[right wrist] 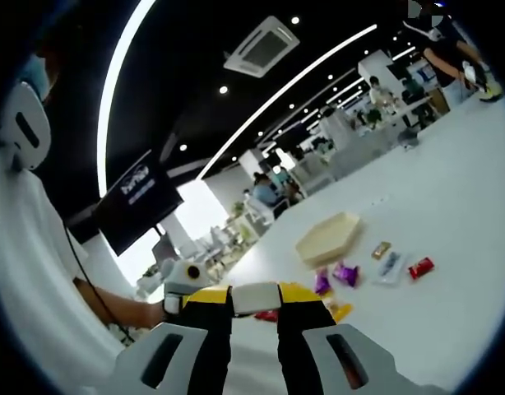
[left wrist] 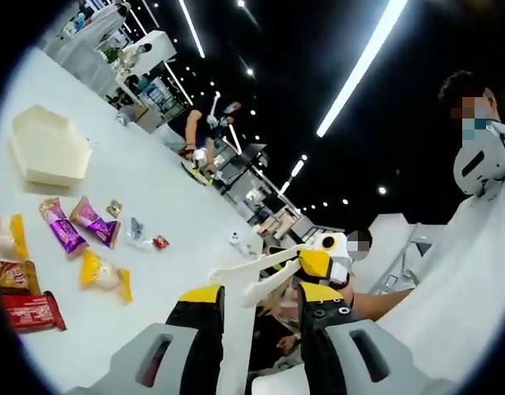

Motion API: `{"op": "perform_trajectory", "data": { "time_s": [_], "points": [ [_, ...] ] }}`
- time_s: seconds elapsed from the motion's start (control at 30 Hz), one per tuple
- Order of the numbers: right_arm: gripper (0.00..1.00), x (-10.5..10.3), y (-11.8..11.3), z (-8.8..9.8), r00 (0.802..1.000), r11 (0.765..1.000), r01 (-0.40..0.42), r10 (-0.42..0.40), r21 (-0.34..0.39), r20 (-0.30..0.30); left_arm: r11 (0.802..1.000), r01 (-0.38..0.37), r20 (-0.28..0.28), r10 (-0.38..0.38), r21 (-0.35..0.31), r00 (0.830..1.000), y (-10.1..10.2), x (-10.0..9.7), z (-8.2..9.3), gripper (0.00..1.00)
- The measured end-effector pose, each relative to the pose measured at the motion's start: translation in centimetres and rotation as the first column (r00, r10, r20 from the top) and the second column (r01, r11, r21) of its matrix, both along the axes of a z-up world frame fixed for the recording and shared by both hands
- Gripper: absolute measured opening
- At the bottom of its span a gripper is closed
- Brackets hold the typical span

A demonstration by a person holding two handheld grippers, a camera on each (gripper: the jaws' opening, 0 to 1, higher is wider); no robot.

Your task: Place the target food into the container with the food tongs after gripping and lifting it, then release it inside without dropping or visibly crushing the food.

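White food tongs (left wrist: 257, 278) hang above the white table (left wrist: 158, 177). One strip of them runs down between my left gripper's (left wrist: 261, 295) yellow-tipped jaws, which stand wide apart. My right gripper (right wrist: 253, 296) is shut on a white end of the tongs (right wrist: 253, 299); it also shows as the other gripper (left wrist: 322, 262) on the right of the left gripper view. A beige hexagonal tray (left wrist: 47, 150) (right wrist: 328, 239) lies on the table. Near it lie wrapped snacks: purple packets (left wrist: 94, 222) (right wrist: 345, 274), a yellow one (left wrist: 104, 276), red ones (left wrist: 30, 311) (right wrist: 420, 267).
The person in white holding the grippers fills one side (left wrist: 474, 280) (right wrist: 30, 271). Small sweets (left wrist: 136, 230) (right wrist: 390, 265) are scattered past the packets. Another person (left wrist: 205, 123) works at a far table among desks and equipment.
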State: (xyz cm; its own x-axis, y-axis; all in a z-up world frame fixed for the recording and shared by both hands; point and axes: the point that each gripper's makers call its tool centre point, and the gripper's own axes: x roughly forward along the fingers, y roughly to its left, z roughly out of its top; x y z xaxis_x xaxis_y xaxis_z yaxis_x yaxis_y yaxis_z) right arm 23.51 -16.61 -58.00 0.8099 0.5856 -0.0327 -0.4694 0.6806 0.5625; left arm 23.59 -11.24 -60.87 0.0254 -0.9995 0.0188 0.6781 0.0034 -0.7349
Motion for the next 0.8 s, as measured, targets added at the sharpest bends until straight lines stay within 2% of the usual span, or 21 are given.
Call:
{"op": "perform_trajectory", "data": {
  "time_s": [0.27, 0.4, 0.8],
  "points": [
    [0.19, 0.1, 0.0, 0.5, 1.000, 0.999, 0.005, -0.005, 0.032, 0.010, 1.000, 0.005, -0.033, -0.006, -0.023, 0.999, -0.3, 0.1, 0.5, 0.30],
    [0.19, 0.1, 0.2, 0.5, 1.000, 1.000, 0.002, -0.002, 0.031, 0.012, 0.998, -0.014, 0.007, 0.014, -0.054, 1.000, -0.5, 0.3, 1.2, 0.24],
    [0.19, 0.1, 0.3, 0.9, 1.000, 0.998, -0.001, 0.000, 0.066, 0.015, 0.994, -0.020, -0.030, 0.017, -0.103, 0.999, -0.6, 0.5, 2.0, 0.15]
  ]
}}
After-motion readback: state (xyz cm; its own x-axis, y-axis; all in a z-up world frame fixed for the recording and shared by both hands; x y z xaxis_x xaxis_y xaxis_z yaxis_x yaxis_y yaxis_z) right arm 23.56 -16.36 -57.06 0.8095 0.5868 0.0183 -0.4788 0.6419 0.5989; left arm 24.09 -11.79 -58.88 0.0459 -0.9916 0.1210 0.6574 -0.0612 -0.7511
